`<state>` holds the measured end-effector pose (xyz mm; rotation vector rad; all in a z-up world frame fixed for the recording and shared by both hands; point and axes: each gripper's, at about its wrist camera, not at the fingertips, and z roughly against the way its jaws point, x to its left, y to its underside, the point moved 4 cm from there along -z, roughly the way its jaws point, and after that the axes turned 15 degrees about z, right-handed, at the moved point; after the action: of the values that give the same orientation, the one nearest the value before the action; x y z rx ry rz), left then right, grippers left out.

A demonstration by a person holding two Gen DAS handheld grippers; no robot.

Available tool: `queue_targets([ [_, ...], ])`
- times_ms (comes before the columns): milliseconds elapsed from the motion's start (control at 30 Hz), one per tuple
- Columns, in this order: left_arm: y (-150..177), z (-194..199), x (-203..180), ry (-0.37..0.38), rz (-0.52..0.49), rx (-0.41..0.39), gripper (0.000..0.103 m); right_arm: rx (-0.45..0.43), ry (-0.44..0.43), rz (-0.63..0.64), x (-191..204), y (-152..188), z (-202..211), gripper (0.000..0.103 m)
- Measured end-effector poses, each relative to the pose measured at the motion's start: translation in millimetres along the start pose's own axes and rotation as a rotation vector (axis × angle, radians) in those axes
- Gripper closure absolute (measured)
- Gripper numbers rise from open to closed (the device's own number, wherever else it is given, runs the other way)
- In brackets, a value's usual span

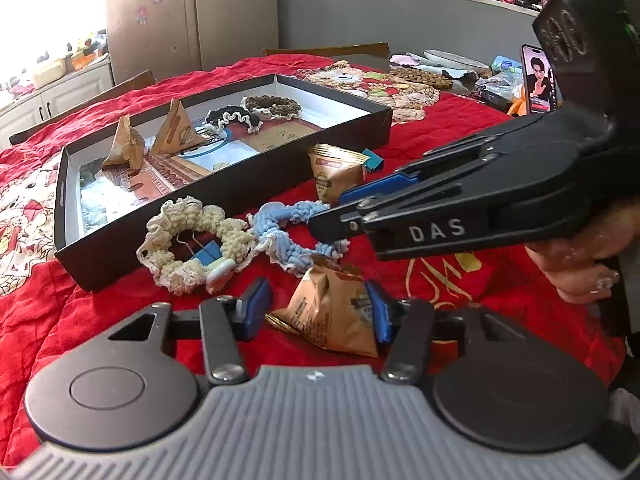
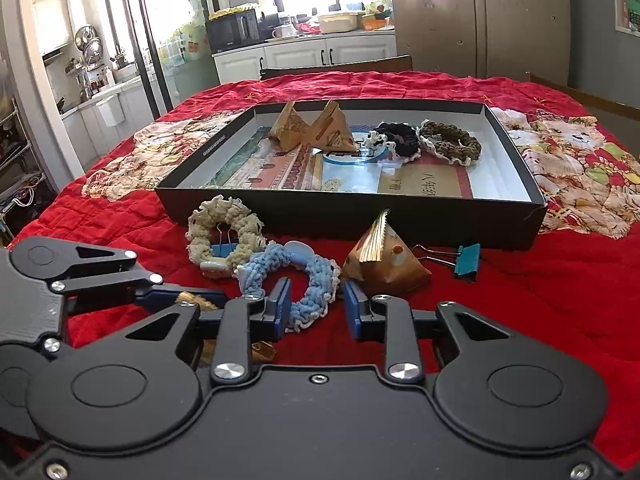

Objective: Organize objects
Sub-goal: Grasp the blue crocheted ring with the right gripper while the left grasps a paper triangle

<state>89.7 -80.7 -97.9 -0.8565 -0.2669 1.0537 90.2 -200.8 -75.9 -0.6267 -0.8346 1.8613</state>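
Note:
A brown triangular snack packet [image 1: 328,316] lies on the red cloth between the blue pads of my left gripper [image 1: 318,310]. The right pad touches it and the left pad stands just off it. My right gripper [image 2: 316,310] straddles the near band of a blue crocheted scrunchie [image 2: 288,280], one pad over its hole and the other outside, with a sliver of red cloth showing beside the outer pad. In the left wrist view its fingertips [image 1: 320,226] rest on that scrunchie [image 1: 280,220]. The black box tray [image 2: 360,216] behind holds two packets and two dark scrunchies.
A cream scrunchie [image 2: 224,232] with a blue binder clip [image 2: 222,250] inside lies left of the blue one. Another packet [image 2: 384,264] and a teal binder clip [image 2: 466,262] lie to the right. A phone [image 1: 538,80] stands at the far right. A hand [image 1: 580,264] holds the right gripper.

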Motion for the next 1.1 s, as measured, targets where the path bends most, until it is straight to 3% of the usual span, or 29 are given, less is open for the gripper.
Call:
queue_targets([
  [700,10,18,9,-0.010,0.029,-0.004,0.053,0.021,0.029,0.041,5,3,-15,0.088],
  [1100,10,20,13,-0.024,0.048,-0.005,0.053,-0.003,0.040,0.138,12,9,6,0.091],
])
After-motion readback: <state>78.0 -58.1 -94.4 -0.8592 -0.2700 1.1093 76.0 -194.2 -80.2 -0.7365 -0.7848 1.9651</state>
